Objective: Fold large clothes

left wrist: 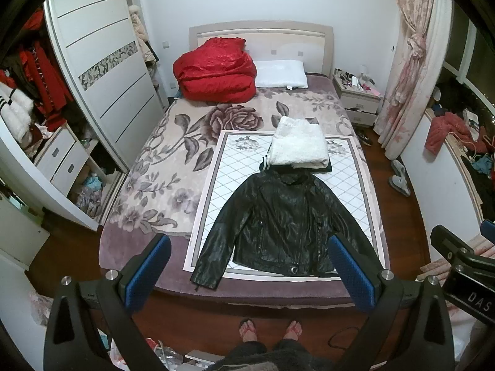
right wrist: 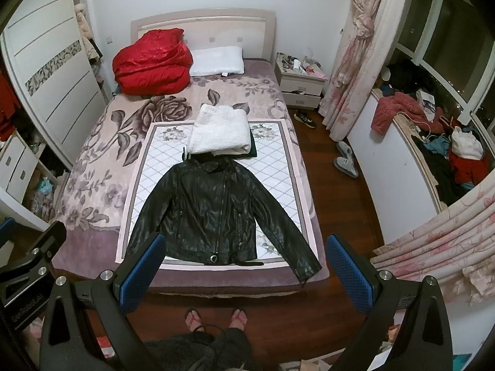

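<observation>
Bed (left wrist: 130, 247) fills both views; patterned mat (left wrist: 216, 191) on top. Black leather jacket (left wrist: 278, 225) spread face-up on mat, collar toward headboard, hem at near edge, sleeves angled out; long axis running away from fingers. Folded white garment (left wrist: 298, 145) just beyond collar. Left gripper (left wrist: 247, 273) and right gripper (right wrist: 244, 270) both held off the bed over the floor, spread wide, nothing held. Left sleeve cuff nearer left gripper, right cuff nearer right. Readable: "DAS" and "GenRobot.AI" on gripper bodies.

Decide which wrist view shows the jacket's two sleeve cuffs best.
The right wrist view: both cuffs of the black jacket lie clear. In the left wrist view the left gripper has one finger covering a cuff.
</observation>
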The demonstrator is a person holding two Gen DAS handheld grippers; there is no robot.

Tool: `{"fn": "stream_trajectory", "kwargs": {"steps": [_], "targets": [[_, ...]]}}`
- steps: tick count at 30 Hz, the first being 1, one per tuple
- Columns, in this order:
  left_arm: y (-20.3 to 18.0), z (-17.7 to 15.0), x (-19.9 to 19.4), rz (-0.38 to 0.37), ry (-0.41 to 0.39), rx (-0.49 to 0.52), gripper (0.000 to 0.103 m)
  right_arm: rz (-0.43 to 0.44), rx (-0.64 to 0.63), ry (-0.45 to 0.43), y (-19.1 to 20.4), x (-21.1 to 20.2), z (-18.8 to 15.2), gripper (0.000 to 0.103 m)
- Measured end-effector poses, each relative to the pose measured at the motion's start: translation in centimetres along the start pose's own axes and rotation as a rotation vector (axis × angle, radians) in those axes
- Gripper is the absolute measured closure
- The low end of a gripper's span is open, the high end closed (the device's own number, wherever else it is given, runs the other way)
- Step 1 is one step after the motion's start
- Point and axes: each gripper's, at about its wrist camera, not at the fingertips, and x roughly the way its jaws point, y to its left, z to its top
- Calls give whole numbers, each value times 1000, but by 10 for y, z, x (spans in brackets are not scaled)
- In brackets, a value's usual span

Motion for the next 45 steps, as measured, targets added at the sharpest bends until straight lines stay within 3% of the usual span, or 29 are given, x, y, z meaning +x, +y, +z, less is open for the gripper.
{"fn": "stream_trajectory", "kwargs": {"steps": [16,21,25,27,29,34,38,41,45], "targets": [[-4,17,12,-28,14,13,0,-5,30,10,2,-1,7,0],[8,23,66,38,-47,49,0,-27,87,-8,6,30,6,0],[6,19,142,111,-24,67,0,-58,109,40,6,111,0,0],[0,11,193,164,6,81,0,-44,140,129,-2,173,-7,2],[-1,-2,245,216,52,110,0,-26,180,214,-11,235,-18,13],[-13,-53,389,324,222,155,0,1,263,455,-32,423,-71,14],[-18,-93,478,357,325,134,0,-1,285,583,-43,562,-124,14],[-22,-122,536,366,401,103,0,-10,289,617,-49,644,-156,14],[-27,-166,601,363,511,86,0,-26,286,686,-53,721,-197,15]]}}
